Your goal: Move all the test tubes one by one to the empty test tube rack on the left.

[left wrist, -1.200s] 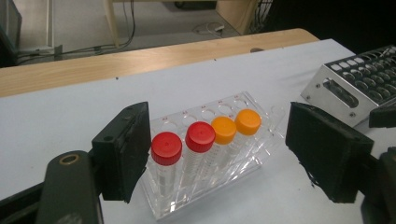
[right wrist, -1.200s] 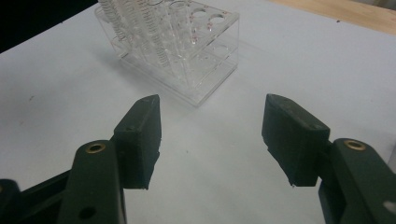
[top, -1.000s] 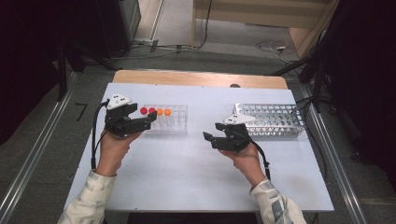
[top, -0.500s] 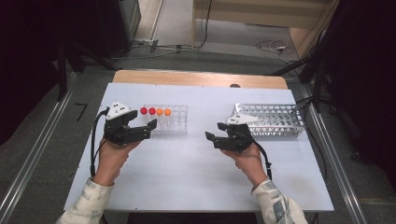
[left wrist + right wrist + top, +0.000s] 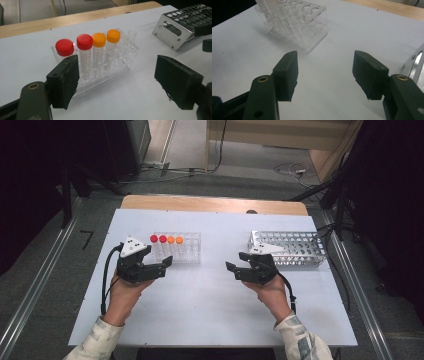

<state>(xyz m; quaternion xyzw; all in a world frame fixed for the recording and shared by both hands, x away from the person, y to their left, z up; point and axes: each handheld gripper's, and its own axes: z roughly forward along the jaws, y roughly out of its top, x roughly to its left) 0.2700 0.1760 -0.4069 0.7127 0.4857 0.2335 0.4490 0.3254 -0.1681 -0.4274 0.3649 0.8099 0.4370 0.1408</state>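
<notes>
High view first: four clear plastic test tubes, two with red screw caps (image 5: 158,239) and two with orange screw caps (image 5: 175,240), stand upright in a row at the left end of a clear acrylic tube rack (image 5: 186,251) on the left half of the table. A perforated shiny metal rack (image 5: 295,248) sits well apart on the right half, and none of its holes that can be seen holds a tube. Judging by that, the moving of tubes has not begun: all four are in the acrylic rack, nothing is gripped, and every pick, carry and placement is left to do.

Just beside the near left corner of the acrylic rack is the left gripper (image 5: 166,263), its jaws wide with nothing between them; they have just been opening a little further. In the left gripper view the red-capped tubes (image 5: 75,45) rise just past its left pad (that end of the row looks the likeliest first pick). Near the metal rack's left end, the right gripper (image 5: 233,267) hovers over bare table, jaws spread wide and empty.

A white sheet (image 5: 210,310) covers the table, with a strip of wood (image 5: 210,204) bare at the far edge. Beyond lies a grey floor with loose cables (image 5: 287,170), metal rails along both sides, and dark surroundings.
</notes>
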